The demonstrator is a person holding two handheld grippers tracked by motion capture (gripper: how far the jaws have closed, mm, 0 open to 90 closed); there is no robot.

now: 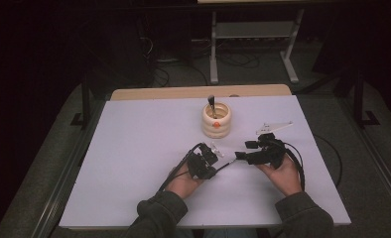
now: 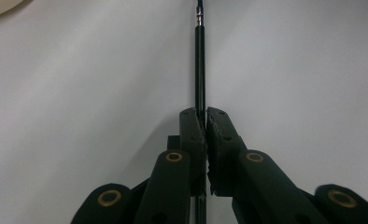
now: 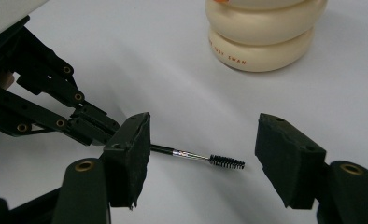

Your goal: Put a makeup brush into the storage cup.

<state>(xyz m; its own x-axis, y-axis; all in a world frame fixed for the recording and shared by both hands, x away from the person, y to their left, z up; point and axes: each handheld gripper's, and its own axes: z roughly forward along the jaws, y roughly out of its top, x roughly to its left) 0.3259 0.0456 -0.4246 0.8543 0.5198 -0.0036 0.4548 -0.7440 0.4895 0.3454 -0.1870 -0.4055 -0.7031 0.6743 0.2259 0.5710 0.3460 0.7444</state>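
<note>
1. Overhead, in the high view, a white table [image 1: 134,148] runs across the middle of the frame. A person's two hands come up from the bottom edge. The left claw [image 1: 214,148] sits just left of centre, the right claw [image 1: 245,150] just right of it, and the two tips are near each other. A cream ribbed holder [image 1: 217,120] stands above them, slightly right of centre, with a dark-tipped tool [image 1: 211,103] sticking out of its top.

2. Next, in the left gripper view, the left claw [image 2: 205,114] rises from the bottom centre with its jaws pressed together, pinching a thin black wand [image 2: 200,70]. The wand runs straight up to the top edge over the white table.

3. Lastly, in the right gripper view, the right claw [image 3: 203,149] is spread wide, one jaw at lower left and one at lower right. The wand's bristled spoolie brush tip [image 3: 226,162] lies between the jaws, touching neither pad. The left claw [image 3: 95,123] holds the wand from the left side of the frame. The cream holder [image 3: 266,37] stands at the upper right.
</note>
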